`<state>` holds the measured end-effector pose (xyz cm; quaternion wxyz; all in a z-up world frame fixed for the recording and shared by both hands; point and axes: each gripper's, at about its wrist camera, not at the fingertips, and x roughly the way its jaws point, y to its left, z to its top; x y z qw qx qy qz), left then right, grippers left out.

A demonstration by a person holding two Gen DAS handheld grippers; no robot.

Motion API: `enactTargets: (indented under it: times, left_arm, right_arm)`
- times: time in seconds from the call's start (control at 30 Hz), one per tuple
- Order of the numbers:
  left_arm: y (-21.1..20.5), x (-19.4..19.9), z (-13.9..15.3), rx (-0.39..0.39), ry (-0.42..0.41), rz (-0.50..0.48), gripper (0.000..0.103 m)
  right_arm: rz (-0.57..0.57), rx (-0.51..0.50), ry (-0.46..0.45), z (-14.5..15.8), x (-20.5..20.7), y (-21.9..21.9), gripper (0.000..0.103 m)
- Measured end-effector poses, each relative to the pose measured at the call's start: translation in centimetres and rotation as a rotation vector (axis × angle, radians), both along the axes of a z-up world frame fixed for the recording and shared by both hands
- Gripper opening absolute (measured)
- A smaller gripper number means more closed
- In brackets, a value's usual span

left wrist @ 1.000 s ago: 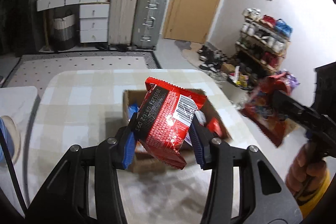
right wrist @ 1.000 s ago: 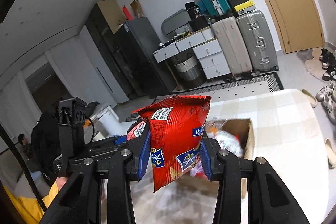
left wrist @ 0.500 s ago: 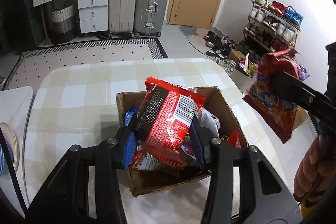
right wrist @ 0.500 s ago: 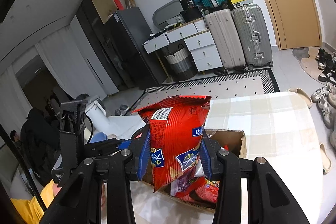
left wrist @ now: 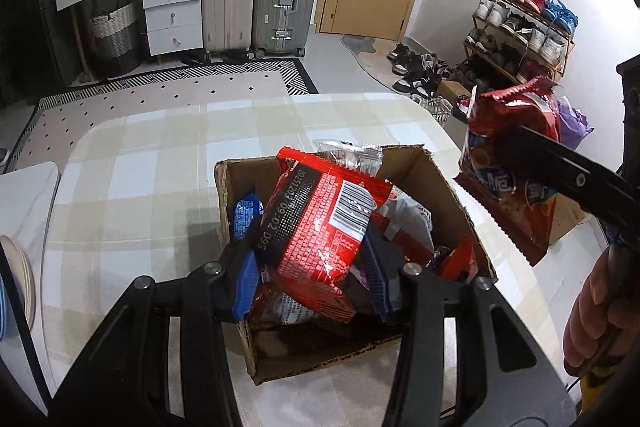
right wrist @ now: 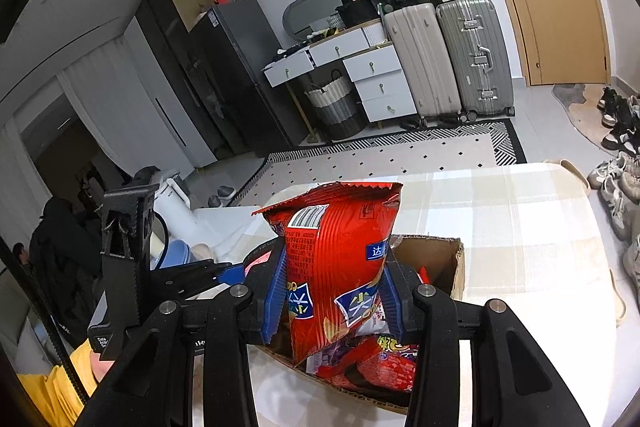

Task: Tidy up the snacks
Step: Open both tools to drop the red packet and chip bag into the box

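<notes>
Snacks: two red packets are in the tongs and the rest lie in a cardboard box [left wrist: 456, 195] on the checked table [left wrist: 160, 155]; judged from this, the sorting is well on, with at least these two packets not yet put down

Left wrist view, tongs: the left gripper [left wrist: 314, 267] is pinching a red packet with a barcode [left wrist: 320, 223]; its blue pads press the packet's two sides; the packet hangs straight over the box's open top

Left wrist view, box: directly beyond and below the fingertips; packed with a clear silvery wrapper past the held packet, a blue packet [left wrist: 245, 217] by the left pad, white and red wrappers by the right pad; it looks close to full

Left wrist view, other tongs: off to the right of the left tongs and outside the box wall, the right gripper's dark finger crosses a red chip bag [left wrist: 500, 163]; a hand [left wrist: 596, 311] holds its handle

Right wrist view, tongs: the right gripper [right wrist: 332, 295] is pinching the red chip bag [right wrist: 340, 259] upright, pads pressed on both sides

Right wrist view, box: the cardboard box [right wrist: 444, 255] sits just behind and below the fingertips; red and purple wrappers show under the bag; the left gripper [right wrist: 224, 273] reaches in from the left

Left to do: as a judgement, lower and release both packets; no loose snack shows on the table's visible part
</notes>
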<state>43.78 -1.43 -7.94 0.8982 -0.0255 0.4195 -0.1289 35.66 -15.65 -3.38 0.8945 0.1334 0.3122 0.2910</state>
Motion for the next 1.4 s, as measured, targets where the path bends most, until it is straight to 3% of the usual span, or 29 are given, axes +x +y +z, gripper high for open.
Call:
enactTargets:
  times: [0.4,0.7,1.0,1.4]
  left_arm:
    - [-0.6,0.2,-0.8,0.009,0.024,-0.033,0.042]
    - [-0.2,-0.4,0.7,0.008,-0.006,-0.042,0.043]
    - [1.4,-1.8,2.3,-0.024,-0.018,-0.007,0.043]
    - [3.2,-3.3,2.9,-0.012,-0.014,0.034,0.043]
  right_arm:
    - [-0.016,-0.051,0.026,-1.0,0.9,0.8,0.042]
    - [-0.009,-0.085,0.035,-1.4,1.6,1.6,0.042]
    - [0.069,-0.022,0.048,-1.3,1.8,2.9,0.042]
    - [0.06,-0.102,0.07,-2.7,2.4,5.1,0.042]
